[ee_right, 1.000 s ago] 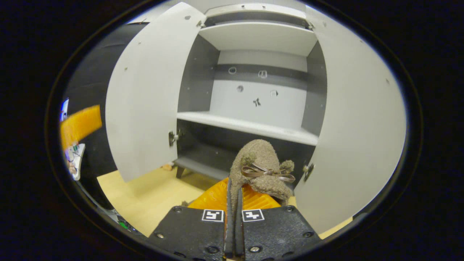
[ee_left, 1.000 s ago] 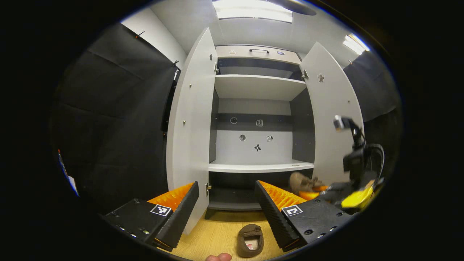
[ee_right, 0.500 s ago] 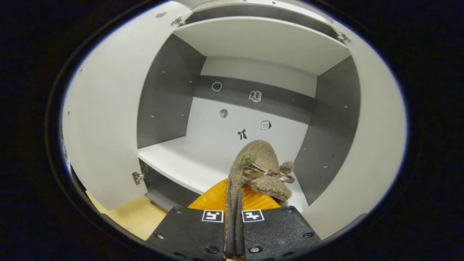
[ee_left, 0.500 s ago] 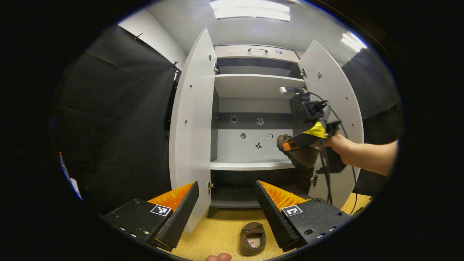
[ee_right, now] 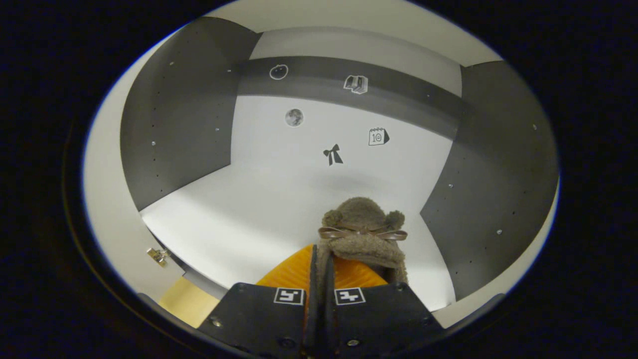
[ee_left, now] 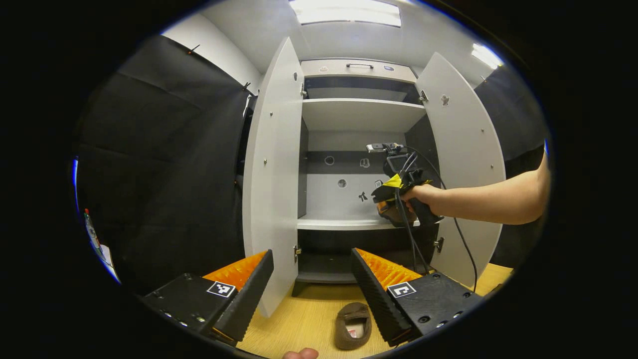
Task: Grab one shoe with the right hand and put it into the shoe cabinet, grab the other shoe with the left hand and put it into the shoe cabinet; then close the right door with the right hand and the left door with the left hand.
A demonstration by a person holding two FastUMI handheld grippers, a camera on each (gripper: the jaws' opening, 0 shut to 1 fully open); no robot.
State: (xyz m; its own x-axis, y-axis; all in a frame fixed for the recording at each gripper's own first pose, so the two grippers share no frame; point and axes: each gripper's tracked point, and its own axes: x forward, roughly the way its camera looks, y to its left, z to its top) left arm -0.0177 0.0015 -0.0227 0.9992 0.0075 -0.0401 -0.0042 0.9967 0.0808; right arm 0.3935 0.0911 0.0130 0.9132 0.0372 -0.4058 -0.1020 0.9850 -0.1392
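Observation:
My right gripper (ee_right: 319, 255) is shut on the edge of a brown fuzzy shoe (ee_right: 363, 238) with a ribbon bow. The shoe hangs low over the right part of the white middle shelf (ee_right: 239, 214), inside the cabinet. In the left gripper view the right gripper (ee_left: 388, 202) and the hand holding it reach into that compartment, above the shelf (ee_left: 344, 223). My left gripper (ee_left: 312, 254) is open and holds nothing. It is in front of the cabinet, above the second brown shoe (ee_left: 354, 325) on the floor. The left door (ee_left: 271, 174) and the right door (ee_left: 466, 164) stand open.
A dark lower compartment (ee_left: 324, 264) lies under the middle shelf and another white shelf (ee_left: 361, 112) above it. Small stickers mark the back wall (ee_right: 333, 154). The floor (ee_left: 304, 319) is light wood. Black cloth (ee_left: 164, 164) hangs left of the cabinet. A fingertip (ee_left: 300, 354) shows at the bottom edge.
The right gripper has carried its shoe up from near the floor and forward into the middle compartment, now low over the shelf. The left gripper has barely shifted.

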